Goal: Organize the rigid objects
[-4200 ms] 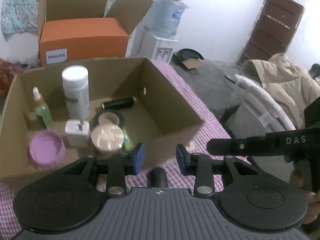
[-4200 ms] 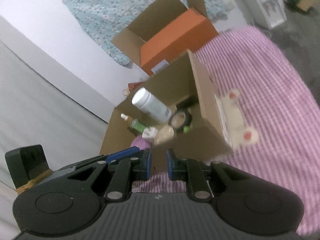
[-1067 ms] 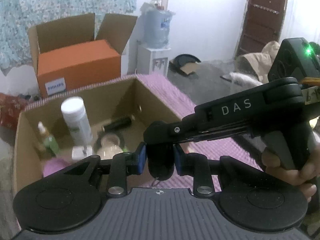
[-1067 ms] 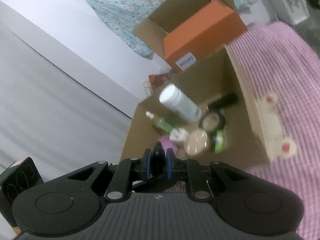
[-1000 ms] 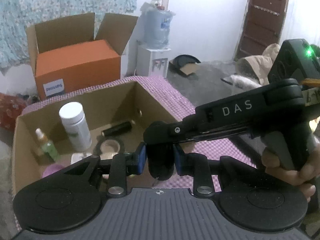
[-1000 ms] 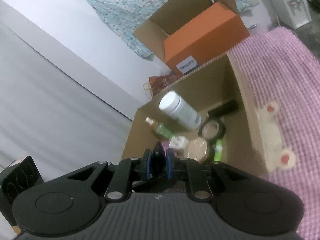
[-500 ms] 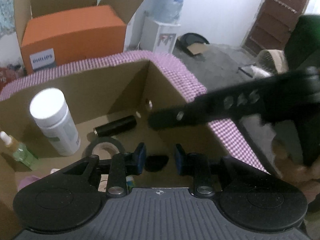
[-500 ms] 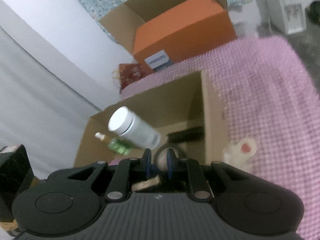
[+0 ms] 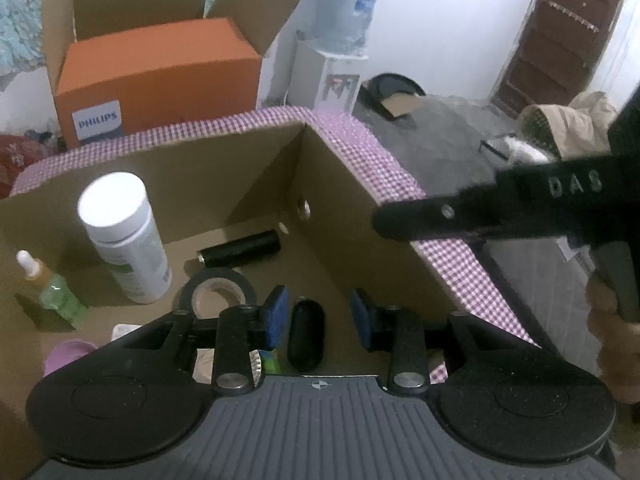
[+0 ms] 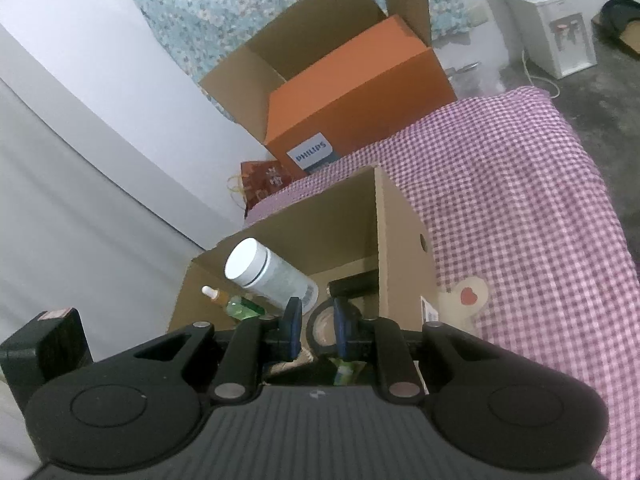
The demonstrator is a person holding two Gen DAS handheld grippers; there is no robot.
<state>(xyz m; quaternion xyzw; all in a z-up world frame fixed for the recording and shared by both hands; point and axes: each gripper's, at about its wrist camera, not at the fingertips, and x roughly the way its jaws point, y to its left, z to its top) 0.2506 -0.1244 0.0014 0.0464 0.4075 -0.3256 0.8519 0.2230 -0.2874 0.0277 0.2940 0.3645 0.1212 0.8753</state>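
1. The left gripper [image 9: 320,314] hangs over the open cardboard box [image 9: 352,200], its jaws opening; the blue pads [image 9: 277,312] stand clear of the small black oval object [image 9: 306,334] lying between them on the box floor.
2. Beyond the left finger lie a black tape roll [image 9: 218,294] and a black cylinder [image 9: 240,249]; farther left stand a white bottle [image 9: 124,240] and a green dropper bottle [image 9: 52,290].
3. The right gripper [image 10: 316,330] has its fingers nearly together and holds nothing; the tape roll shows through the narrow gap.
4. The checked cloth [image 10: 520,208] lies right of its fingers.
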